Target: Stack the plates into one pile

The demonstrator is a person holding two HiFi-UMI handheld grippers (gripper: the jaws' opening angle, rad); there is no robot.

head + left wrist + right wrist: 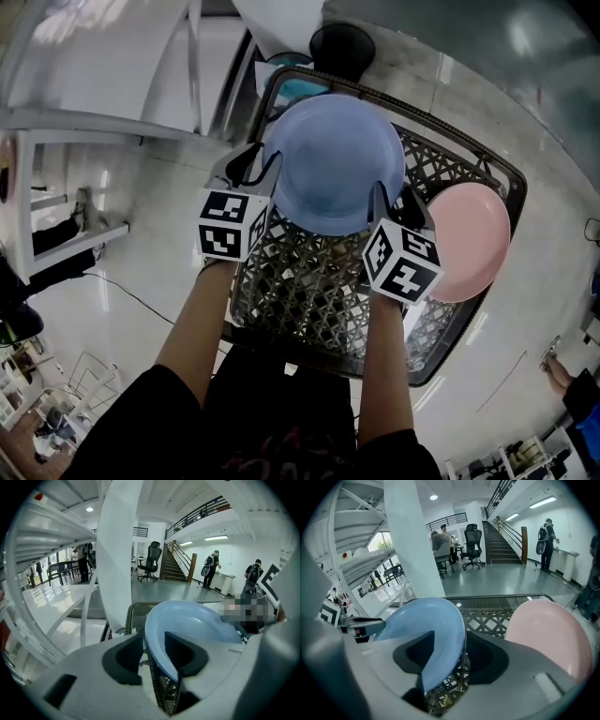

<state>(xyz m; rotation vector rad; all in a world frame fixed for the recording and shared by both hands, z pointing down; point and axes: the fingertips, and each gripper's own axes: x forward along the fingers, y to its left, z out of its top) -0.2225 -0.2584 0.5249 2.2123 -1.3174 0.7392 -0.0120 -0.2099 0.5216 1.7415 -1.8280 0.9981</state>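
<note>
A light blue plate (333, 159) hangs over the far left part of a dark wicker table (309, 291). My left gripper (258, 161) is at its left rim and my right gripper (394, 202) at its near right rim. In the left gripper view the blue plate (197, 620) has its rim running between that gripper's (153, 653) wide jaws. In the right gripper view the blue plate (426, 620) stands the same way in the right gripper (450, 653), with a thin gap beside the rim. A pink plate (469, 239) lies on the table's right edge.
A white shelf frame (112, 66) stands close to the table's left side, and a white pillar (117, 550) rises just behind it. A black round stool (342, 47) sits beyond the table's far edge. Shiny floor surrounds the table.
</note>
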